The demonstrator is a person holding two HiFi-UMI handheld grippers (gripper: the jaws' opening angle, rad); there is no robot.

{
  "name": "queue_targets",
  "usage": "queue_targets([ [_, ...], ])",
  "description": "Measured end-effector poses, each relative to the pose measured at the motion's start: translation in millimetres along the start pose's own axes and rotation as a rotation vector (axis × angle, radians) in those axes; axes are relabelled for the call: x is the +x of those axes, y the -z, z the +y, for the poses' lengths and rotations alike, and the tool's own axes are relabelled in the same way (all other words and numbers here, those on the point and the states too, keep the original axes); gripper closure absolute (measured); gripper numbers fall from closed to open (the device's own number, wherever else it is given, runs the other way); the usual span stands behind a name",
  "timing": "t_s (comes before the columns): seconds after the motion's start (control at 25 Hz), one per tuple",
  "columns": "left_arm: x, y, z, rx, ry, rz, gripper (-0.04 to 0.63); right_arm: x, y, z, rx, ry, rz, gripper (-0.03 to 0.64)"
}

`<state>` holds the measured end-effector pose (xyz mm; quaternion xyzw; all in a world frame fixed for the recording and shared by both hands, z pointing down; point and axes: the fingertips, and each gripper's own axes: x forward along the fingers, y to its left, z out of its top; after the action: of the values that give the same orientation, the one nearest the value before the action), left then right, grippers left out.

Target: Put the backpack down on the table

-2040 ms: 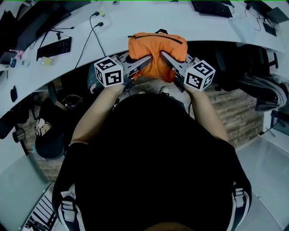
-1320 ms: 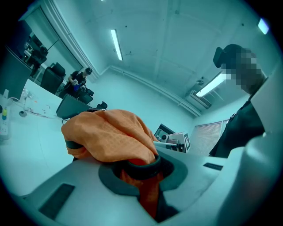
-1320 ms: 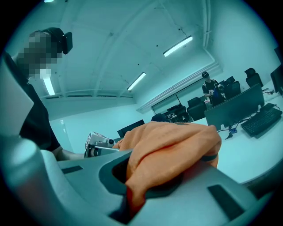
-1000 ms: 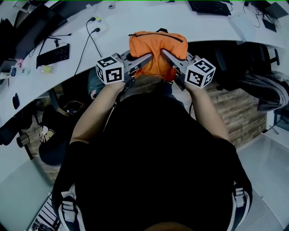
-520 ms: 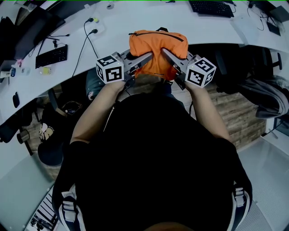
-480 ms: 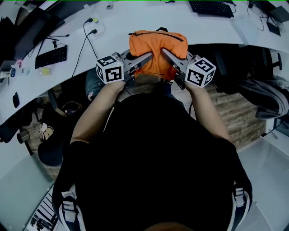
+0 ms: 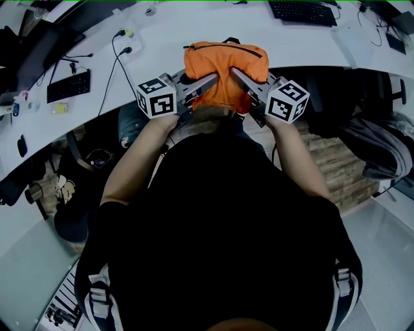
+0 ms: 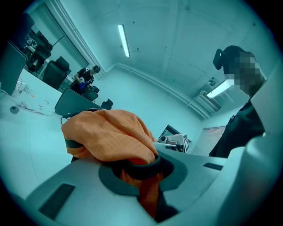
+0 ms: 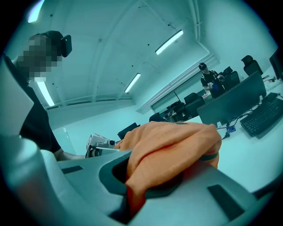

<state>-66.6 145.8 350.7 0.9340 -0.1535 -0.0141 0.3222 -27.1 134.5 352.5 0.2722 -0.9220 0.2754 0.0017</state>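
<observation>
An orange backpack (image 7: 224, 71) with a dark zip hangs between both grippers over the near edge of the white table (image 7: 194, 29). My left gripper (image 7: 211, 83) is shut on the backpack's left side, its fabric bunched in the jaws (image 8: 132, 154). The right gripper (image 7: 235, 76) is shut on the backpack's right side, where orange cloth (image 9: 168, 150) folds over the lower jaw. Both grippers point level toward the table, side by side.
On the table lie a black keyboard (image 7: 68, 86) at left, cables (image 7: 116, 58), and another keyboard (image 7: 303, 11) at the back. A grey bag (image 7: 378, 145) lies on the floor at right. Office chairs stand under the table's edge.
Both grippers have carried the backpack forward, so it now sits further over the table's edge. Their grip on it looks the same.
</observation>
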Motion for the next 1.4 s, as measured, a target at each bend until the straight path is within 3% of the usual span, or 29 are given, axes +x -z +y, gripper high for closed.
queue_targets([
  [1.4,116,-59,106,-0.071,-0.093,-0.036,0.522,19,-64,-156,0.063,-0.1,0.072,0.581],
])
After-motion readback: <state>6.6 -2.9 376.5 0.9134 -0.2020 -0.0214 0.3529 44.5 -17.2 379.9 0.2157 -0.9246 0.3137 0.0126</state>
